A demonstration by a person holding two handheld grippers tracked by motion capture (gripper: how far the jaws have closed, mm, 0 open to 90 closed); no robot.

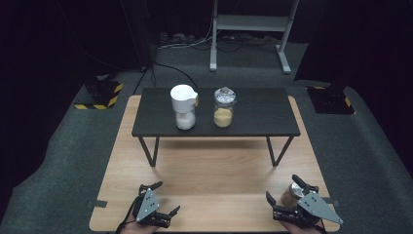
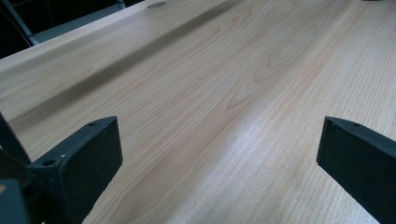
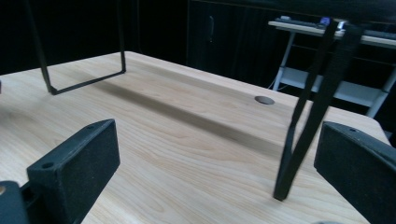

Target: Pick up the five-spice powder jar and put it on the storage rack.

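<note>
On a low black shelf (image 1: pixel 253 117) stand two jars: one with a white lid and white contents (image 1: pixel 184 108), and a glass jar of tan grains (image 1: pixel 223 109). Near the wooden table's front edge my left gripper (image 1: pixel 166 197) is open, and its wide-apart jaws (image 2: pixel 219 154) have bare wood between them. At the front right my right gripper (image 1: pixel 282 188) is also open (image 3: pixel 217 158). It faces the shelf's right leg (image 3: pixel 303 130). A small brownish jar with a silvery lid (image 1: pixel 289 191) stands close by its far jaw; I cannot tell whether they touch.
The shelf's thin black wire legs (image 1: pixel 151 151) stand on the light wooden table (image 1: pixel 214 170). Grey carpet surrounds the table. A white metal stand (image 1: pixel 248 29) and cables are at the back, and hazard-striped bases (image 1: pixel 100 95) sit on the floor at both sides.
</note>
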